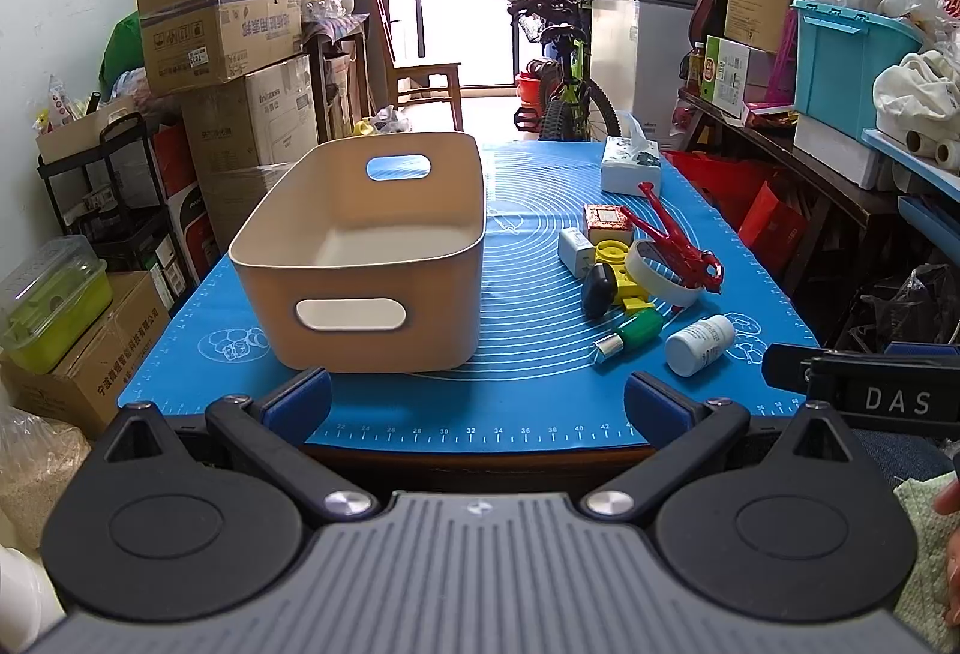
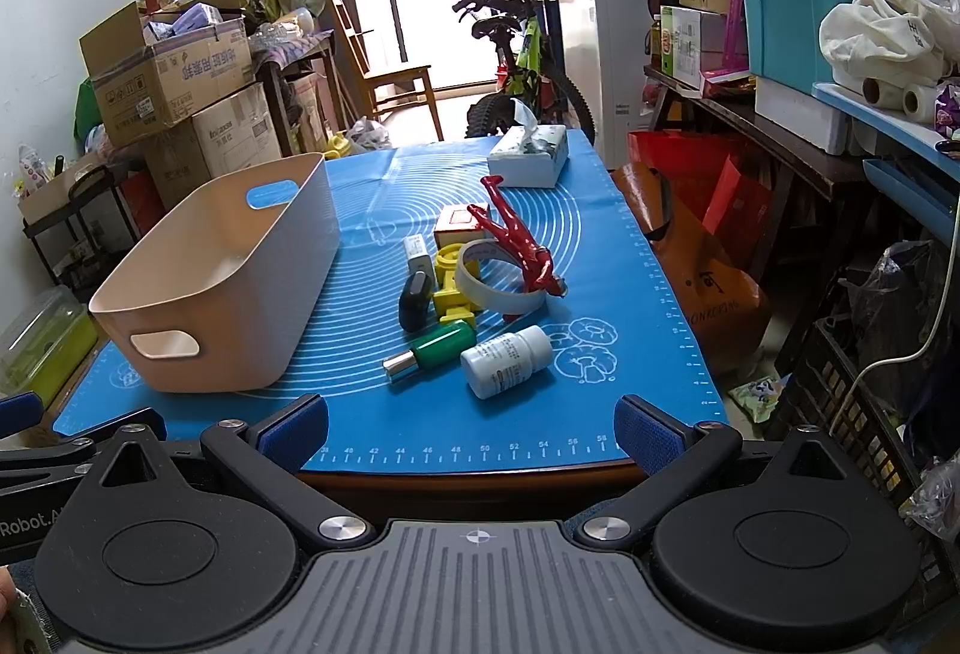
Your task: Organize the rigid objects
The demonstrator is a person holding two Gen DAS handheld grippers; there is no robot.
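An empty beige bin stands on the left of the blue mat. To its right lies a cluster: white pill bottle, green bottle, black oval object, yellow toy block, tape roll, red tool, white adapter, small red-gold box. My left gripper and right gripper are open and empty at the table's near edge.
A tissue box sits at the mat's far right. Stacked cardboard boxes stand left of the table, a bicycle beyond it, and shelves with a teal crate on the right.
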